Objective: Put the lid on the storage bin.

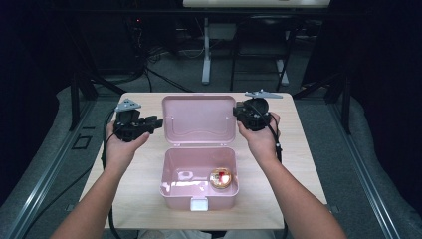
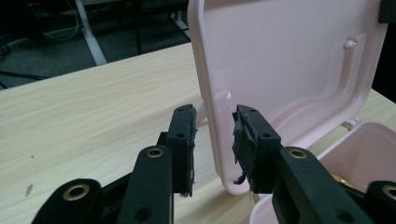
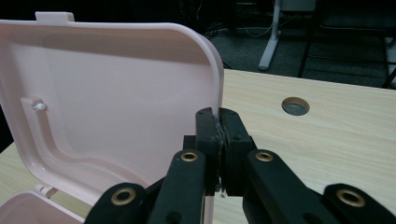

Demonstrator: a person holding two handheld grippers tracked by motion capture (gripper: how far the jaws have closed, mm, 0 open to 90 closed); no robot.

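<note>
Pink plastic box (image 1: pixel 199 191) on the light wood table (image 1: pixel 144 172), middle near the front edge. Rounded corners, glossy walls, a pale whitish latch tab on the front wall. Hinged lid (image 1: pixel 198 119) stands open and upright behind it; the inside face shows a raised moulded ridge and a small peg (seen in both gripper views). A gold-and-red ball (image 1: pixel 220 178) lies in the box's right half. No brand, label or writing readable on box or lid.

Right gripper (image 3: pixel 219 140): jaws clenched on the lid's right edge, which is pinched between the pads. Left gripper (image 2: pixel 214 140): jaws released, straddling the lid's left edge with gaps either side; pads not pressing.
</note>
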